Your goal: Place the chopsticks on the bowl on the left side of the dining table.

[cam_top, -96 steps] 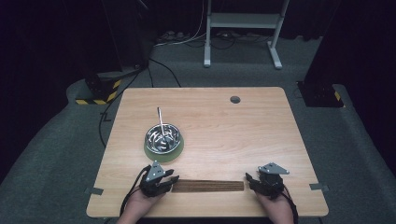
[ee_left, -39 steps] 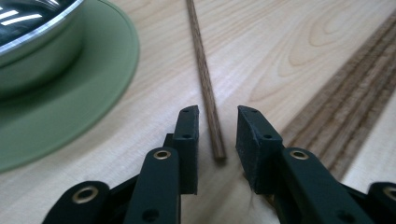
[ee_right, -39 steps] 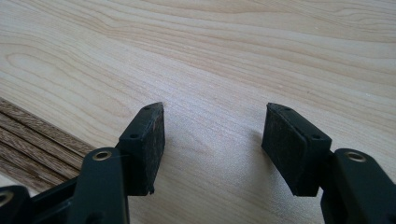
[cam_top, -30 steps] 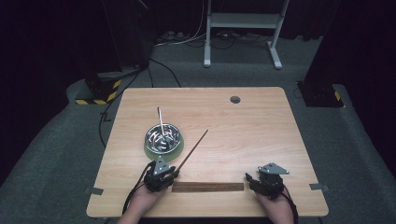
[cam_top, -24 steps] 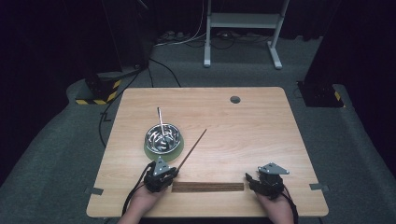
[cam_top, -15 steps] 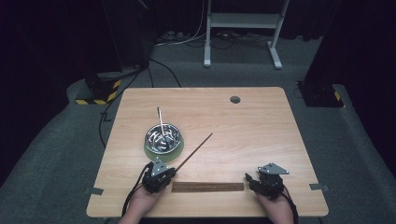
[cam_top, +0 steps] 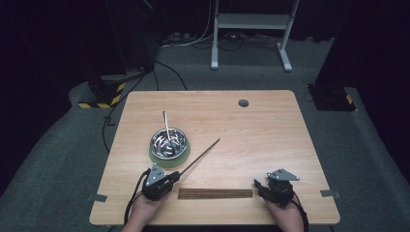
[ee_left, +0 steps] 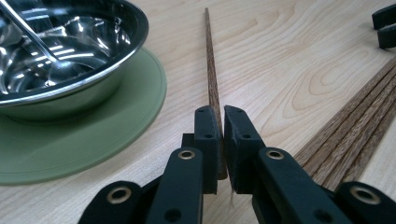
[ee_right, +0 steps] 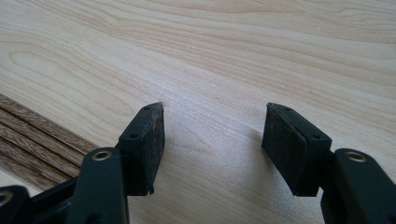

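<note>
Left gripper [cam_top: 169, 179]: held in the person's left hand [cam_top: 145, 210] at the near-left of the table [cam_top: 270, 125]; jaws closed on the thick end of one chopstick.
Held chopstick [cam_top: 199, 157]: in the high view a thin dark rod running from the jaws up and to the right over the table, just beside the bowl's mat. The left gripper view adds detail: reddish-brown wood with visible grain, tapering toward the far tip, butt end pinched between the two black pads [ee_left: 205, 140].
Right gripper [cam_top: 258, 186]: held in the person's right hand [cam_top: 285, 215] at the near-right of the table, just beside the right end of the chopstick row. The right gripper view shows the jaws wide apart with bare table between the pads [ee_right: 149, 140], nothing gripped.
Chopstick row [cam_top: 215, 193]: flat on the table between the two grippers, parallel to the near edge. The high view reads it as one dark strip; the gripper views resolve separate wooden sticks lying side by side.
Bowl [cam_top: 168, 142]: polished steel, round, reflective inside, standing on a round matte green mat [cam_top: 162, 159]; a thin metal utensil [cam_top: 166, 123] leans out over its far rim.
Table: pale wood, wavy grain, rounded corners, a small round grommet [cam_top: 243, 103] near the far edge.
Floor [cam_top: 58, 159]: grey carpet; cables and a white frame stand beyond the table.
</note>
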Motion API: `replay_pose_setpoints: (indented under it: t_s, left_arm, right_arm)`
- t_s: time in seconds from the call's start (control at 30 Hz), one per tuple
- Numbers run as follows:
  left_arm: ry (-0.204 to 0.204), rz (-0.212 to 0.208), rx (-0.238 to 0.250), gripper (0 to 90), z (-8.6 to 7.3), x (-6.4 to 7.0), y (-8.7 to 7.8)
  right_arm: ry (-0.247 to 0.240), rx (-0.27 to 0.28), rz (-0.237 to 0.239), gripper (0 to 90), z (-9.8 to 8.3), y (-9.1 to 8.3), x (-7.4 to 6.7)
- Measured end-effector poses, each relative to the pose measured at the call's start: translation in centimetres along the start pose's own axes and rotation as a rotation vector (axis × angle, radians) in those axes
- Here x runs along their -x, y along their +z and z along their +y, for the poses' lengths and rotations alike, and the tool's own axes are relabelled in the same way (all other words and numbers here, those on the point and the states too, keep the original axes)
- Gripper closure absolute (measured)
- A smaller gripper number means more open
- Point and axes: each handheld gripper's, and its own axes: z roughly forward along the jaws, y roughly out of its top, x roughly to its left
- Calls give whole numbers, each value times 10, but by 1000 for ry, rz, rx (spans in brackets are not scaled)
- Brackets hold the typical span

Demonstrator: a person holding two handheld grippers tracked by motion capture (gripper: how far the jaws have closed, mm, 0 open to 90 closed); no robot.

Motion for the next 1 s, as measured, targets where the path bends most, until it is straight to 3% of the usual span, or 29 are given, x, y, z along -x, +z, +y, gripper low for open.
replay_pose_setpoints:
  t_s: [0.3,0.37,0.6,0.7,1.0]
  left_arm:
    - [0,39,85,839,16,-1,-18]
    - [12,40,89,839,17,-2,-20]
    - [-11,37,108,839,24,-6,-28]
    - [10,33,118,839,28,-12,-33]
    - [-19,54,117,839,32,-37,-40]
  right_arm:
    - [-2,0,1,384,0,0,0]
    - [-3,0,2,384,0,0,0]
    - [-2,0,4,384,0,0,0]
    - [-1,-1,4,384,0,0,0]
    - [-2,0,4,383,0,0,0]
